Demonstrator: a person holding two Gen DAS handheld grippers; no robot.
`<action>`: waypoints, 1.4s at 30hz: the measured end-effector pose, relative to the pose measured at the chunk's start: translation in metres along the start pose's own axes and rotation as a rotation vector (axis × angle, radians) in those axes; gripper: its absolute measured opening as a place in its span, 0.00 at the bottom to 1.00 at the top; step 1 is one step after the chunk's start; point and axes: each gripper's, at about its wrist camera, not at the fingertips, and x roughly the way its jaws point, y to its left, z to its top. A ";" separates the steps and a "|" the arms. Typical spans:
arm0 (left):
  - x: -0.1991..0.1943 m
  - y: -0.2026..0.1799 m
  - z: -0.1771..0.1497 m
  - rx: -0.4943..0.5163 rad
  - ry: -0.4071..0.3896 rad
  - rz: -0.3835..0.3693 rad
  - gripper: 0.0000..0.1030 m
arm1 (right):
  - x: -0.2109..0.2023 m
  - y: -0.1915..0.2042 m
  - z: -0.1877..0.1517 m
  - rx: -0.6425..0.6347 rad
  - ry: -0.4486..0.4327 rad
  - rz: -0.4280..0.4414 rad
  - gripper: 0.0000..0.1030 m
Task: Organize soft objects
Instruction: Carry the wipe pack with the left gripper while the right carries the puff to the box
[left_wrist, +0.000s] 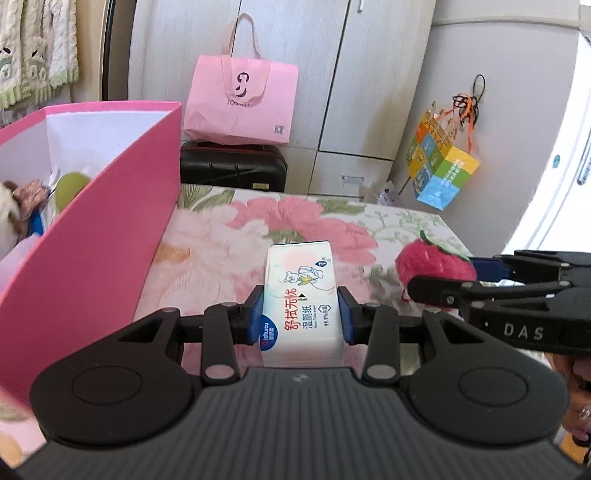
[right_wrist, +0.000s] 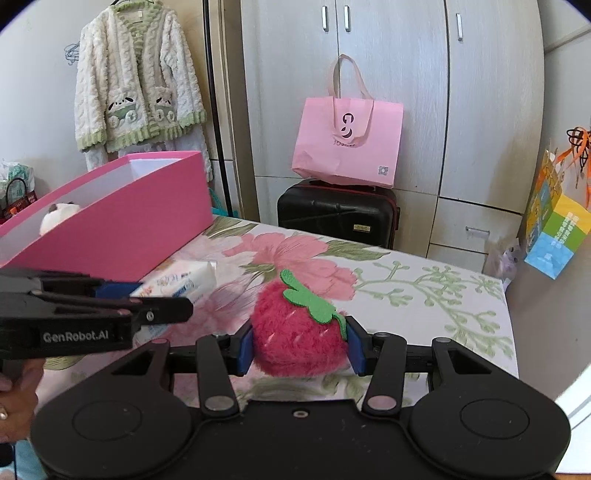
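**2 hand-held grippers, each carrying a soft thing beside the pink box**

The left hand-held gripper (left_wrist: 301, 314) is pinching a white rectangular pack of wet wipes (left_wrist: 301, 295), printed with a cartoon bear and red characters, its 2 blue pads pressed against the pack's long sides. The pack hangs above the bed with the pink-and-green floral sheet (left_wrist: 221, 236), just right of the tall pink cardboard box (left_wrist: 110, 229), whose near wall fills the left of that view.

The right hand-held gripper (right_wrist: 299, 347) is pinching a fluffy red plush strawberry (right_wrist: 295, 332) with a green felt leaf on top; the blue pads sink into its fur on both sides. It is held above the floral sheet, further right of the pink box than the wipes pack, and the 2 grippers sit side by side, close together. A hand (right_wrist: 14, 398) shows at the lower left edge of the right wrist view, gripping the left tool.

Inside the pink box lie several soft items: a white-and-brown plush toy (left_wrist: 11, 210), something green and round (left_wrist: 72, 186), and a bit of blue. I cannot make out more of them.

Beyond the far end of the box, past the bed's foot, a black hard-shell suitcase (right_wrist: 336, 210) stands against pale wardrobe doors (right_wrist: 399, 74), with a pink paper shopping bag (right_wrist: 347, 144) on top. Left of the box's far end hangs a cream fleece jacket with green trim (right_wrist: 136, 81).
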 end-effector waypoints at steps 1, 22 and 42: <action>-0.004 -0.001 -0.003 0.006 0.001 -0.004 0.37 | -0.003 0.002 -0.003 0.006 0.004 -0.001 0.52; -0.109 0.013 -0.055 0.076 0.025 -0.116 0.37 | -0.065 0.060 -0.054 0.032 0.125 0.047 0.52; -0.231 0.094 -0.024 0.135 0.059 -0.079 0.37 | -0.102 0.164 0.007 -0.116 0.129 0.394 0.52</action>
